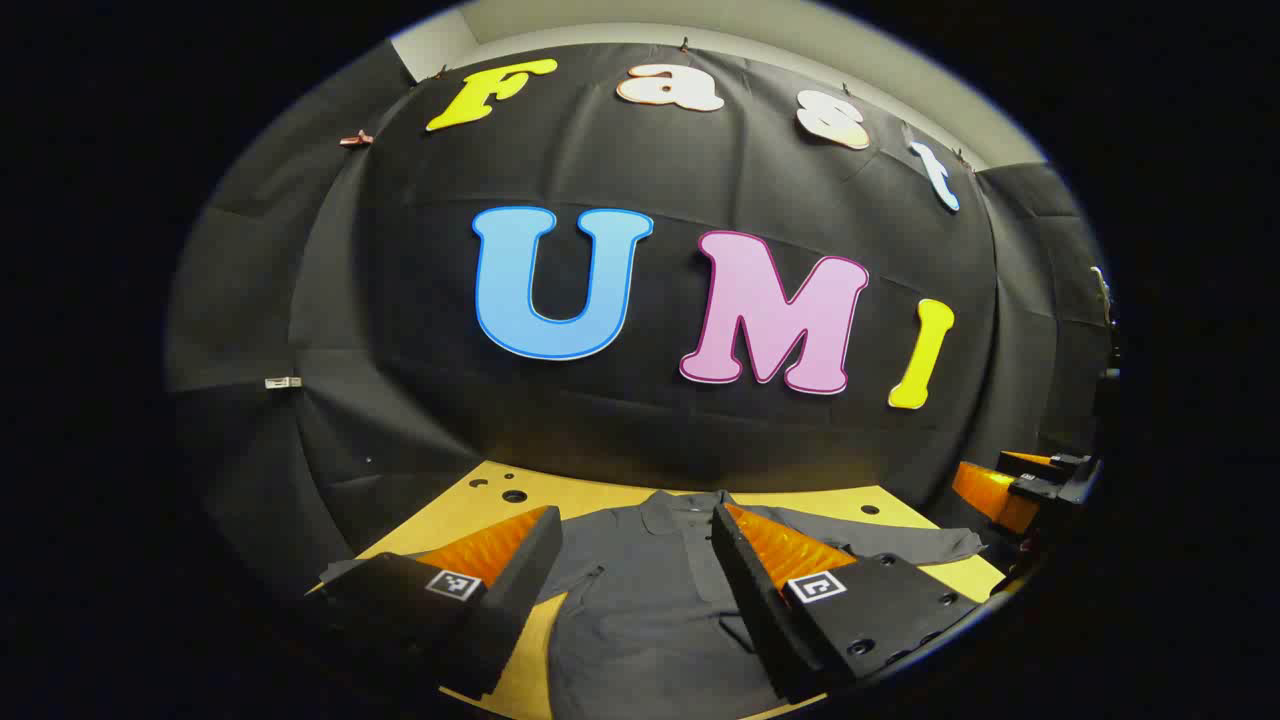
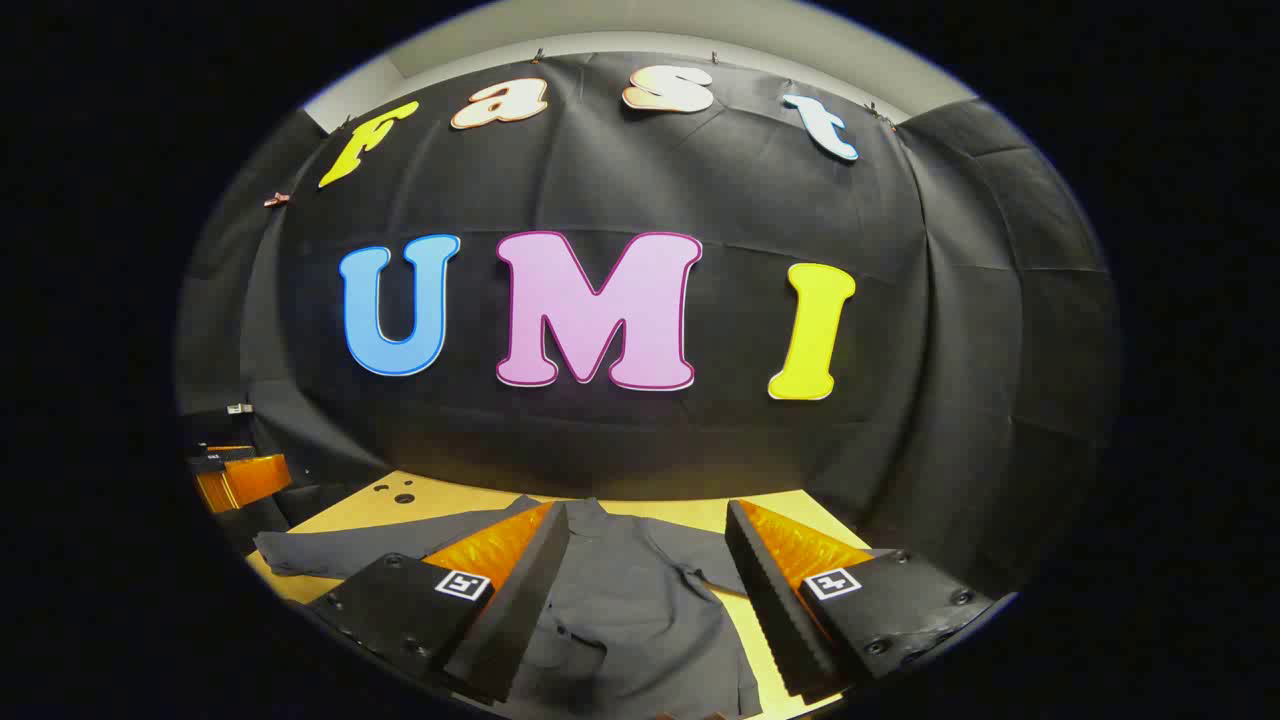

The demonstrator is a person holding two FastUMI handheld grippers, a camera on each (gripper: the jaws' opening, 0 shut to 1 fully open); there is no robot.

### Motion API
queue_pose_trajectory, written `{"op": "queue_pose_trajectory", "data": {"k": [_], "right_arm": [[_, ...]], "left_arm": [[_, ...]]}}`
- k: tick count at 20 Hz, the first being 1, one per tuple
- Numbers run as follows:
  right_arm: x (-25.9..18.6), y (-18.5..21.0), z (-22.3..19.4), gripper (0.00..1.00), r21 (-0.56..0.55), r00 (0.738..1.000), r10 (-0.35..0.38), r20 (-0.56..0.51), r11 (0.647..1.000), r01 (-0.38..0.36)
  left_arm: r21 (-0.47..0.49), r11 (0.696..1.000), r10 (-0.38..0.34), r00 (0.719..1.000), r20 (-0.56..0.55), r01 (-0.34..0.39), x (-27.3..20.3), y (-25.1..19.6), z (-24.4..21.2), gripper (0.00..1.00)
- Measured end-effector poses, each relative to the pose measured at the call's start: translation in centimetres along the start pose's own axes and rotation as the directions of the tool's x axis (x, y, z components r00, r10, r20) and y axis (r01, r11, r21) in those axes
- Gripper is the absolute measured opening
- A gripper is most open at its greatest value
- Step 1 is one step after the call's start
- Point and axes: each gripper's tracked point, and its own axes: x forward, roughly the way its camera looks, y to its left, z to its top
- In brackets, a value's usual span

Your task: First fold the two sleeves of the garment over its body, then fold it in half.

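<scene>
A dark grey collared shirt lies flat on the wooden table, collar toward the booth wall, both sleeves spread out to the sides. My left gripper hovers open above the shirt's chest, nothing between its fingers. In the right gripper view the same shirt lies below, its left sleeve stretched out flat. My right gripper is open over the shirt's body and holds nothing. The right gripper also shows at the far right of the left gripper view, and the left gripper at the far left of the right gripper view.
The tabletop is bare wood with a few small holes near its back left corner. The black cloth wall stands right behind the table's far edge. The shirt covers most of the near table.
</scene>
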Motion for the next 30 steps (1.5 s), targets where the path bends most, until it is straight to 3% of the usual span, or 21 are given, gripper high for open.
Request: {"op": "queue_pose_trajectory", "data": {"k": [5, 6, 7, 13, 20, 25, 30], "right_arm": [[2.9, -2.3, 1.1, 0.98, -0.004, 1.0, 0.011, 0.018, 1.0, -0.011], [3.2, -2.6, 1.1, 0.98, -0.003, 1.0, 0.012, 0.014, 1.0, -0.012], [3.5, -3.1, 0.7, 0.98, -0.008, 1.0, 0.007, 0.004, 1.0, -0.007], [4.9, -5.3, -0.4, 0.98, -0.006, 1.0, 0.009, -0.023, 1.0, -0.009], [7.4, -9.6, -3.0, 0.98, 0.001, 0.994, -0.062, -0.094, 0.998, 0.062], [10.3, -15.7, -8.8, 0.98, 0.043, 0.945, -0.154, -0.29, 0.984, 0.174], [13.0, -24.4, -14.5, 0.98, 0.07, 0.849, -0.288, -0.444, 0.933, 0.353]], "left_arm": [[0.031, 0.999, -0.006, 1.0, -0.012, 0.006, 1.2, -1.2, 0.2, 0.95], [0.037, 0.999, -0.011, 1.0, -0.014, 0.011, 1.3, -1.6, 0.0, 0.91], [0.045, 0.999, -0.014, 1.0, -0.013, 0.015, 1.4, -1.9, 0.2, 0.95], [0.049, 0.999, -0.007, 1.0, 0.004, 0.007, 2.6, -3.1, 0.4, 0.95], [0.049, 0.999, -0.012, 1.0, 0.001, 0.011, 4.1, -4.4, -0.2, 0.95], [0.07, 0.997, 0.013, 0.999, -0.031, -0.011, 4.8, -4.4, -1.2, 0.95], [0.054, 0.997, 0.062, 0.993, -0.097, -0.057, 6.1, -3.6, -2.6, 0.96]]}}
